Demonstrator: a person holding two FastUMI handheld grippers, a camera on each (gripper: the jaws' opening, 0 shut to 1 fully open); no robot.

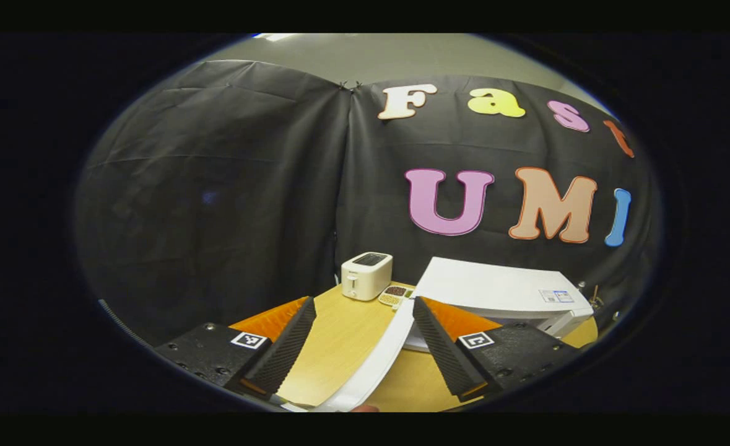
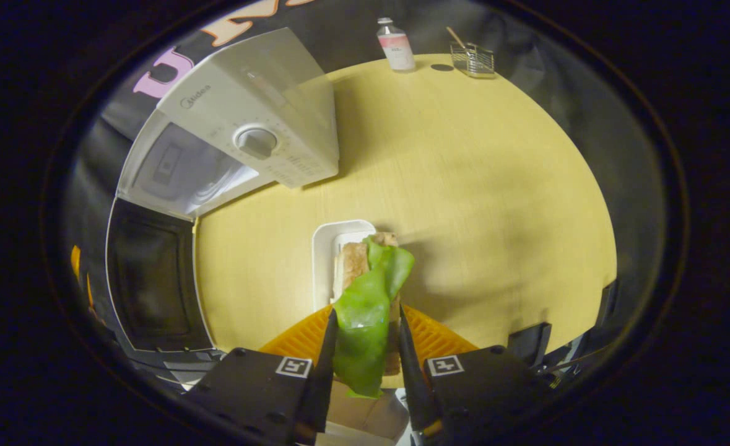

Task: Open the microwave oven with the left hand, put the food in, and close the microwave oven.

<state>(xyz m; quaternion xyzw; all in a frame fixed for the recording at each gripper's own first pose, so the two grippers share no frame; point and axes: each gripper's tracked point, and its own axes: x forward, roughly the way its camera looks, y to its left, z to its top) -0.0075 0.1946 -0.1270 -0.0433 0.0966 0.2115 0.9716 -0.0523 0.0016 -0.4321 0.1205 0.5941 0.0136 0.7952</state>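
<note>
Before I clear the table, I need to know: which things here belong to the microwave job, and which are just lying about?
Job: microwave, its open door, sandwich in the right claw, white tray.
Lying about: toaster, bottle, wire basket.

Each gripper, left (image 1: pixel 361 347) and right (image 2: pixel 365 365), has black blocks with small screws, a square black-and-white sticker on each block, and what look like ridged finger faces

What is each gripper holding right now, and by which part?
The right gripper is shut on the sandwich, pinching its near end, lettuce and bread together, above the white tray. The left gripper is open, straddling the microwave door's edge without clamping it.
</note>
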